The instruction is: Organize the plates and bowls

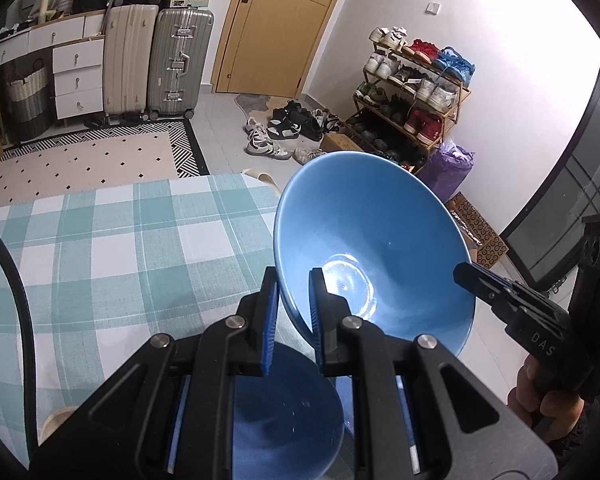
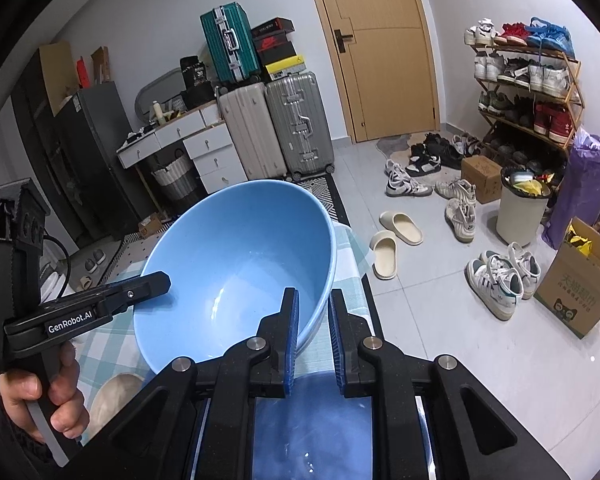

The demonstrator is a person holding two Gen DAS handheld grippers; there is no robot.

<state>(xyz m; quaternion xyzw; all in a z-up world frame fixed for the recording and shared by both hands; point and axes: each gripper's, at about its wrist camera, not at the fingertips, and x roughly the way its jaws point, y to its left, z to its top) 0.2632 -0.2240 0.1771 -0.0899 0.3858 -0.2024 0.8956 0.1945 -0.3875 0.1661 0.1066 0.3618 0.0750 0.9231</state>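
Note:
A large light-blue bowl (image 1: 380, 232) hangs tilted in the air above the checked tablecloth (image 1: 100, 260), gripped by its rim from two opposite sides. My left gripper (image 1: 295, 280) is shut on the near rim, one pad inside and one outside. My right gripper (image 2: 313, 300) is shut on the opposite rim of the bowl (image 2: 236, 264). Each gripper shows in the other's view: the right gripper (image 1: 466, 272) at the bowl's right edge, the left gripper (image 2: 162, 280) at its left edge. Below the bowl a darker blue dish (image 1: 284, 412) lies on the table, partly hidden by my fingers.
A cream-coloured dish (image 2: 112, 396) lies on the table near the person's hand (image 2: 60, 392). Beyond the table's far edge the floor holds slippers (image 2: 400, 228), scattered shoes, a bin (image 2: 522, 208), cardboard boxes and a shoe rack (image 2: 528, 92). Suitcases (image 2: 296, 124) stand by the door.

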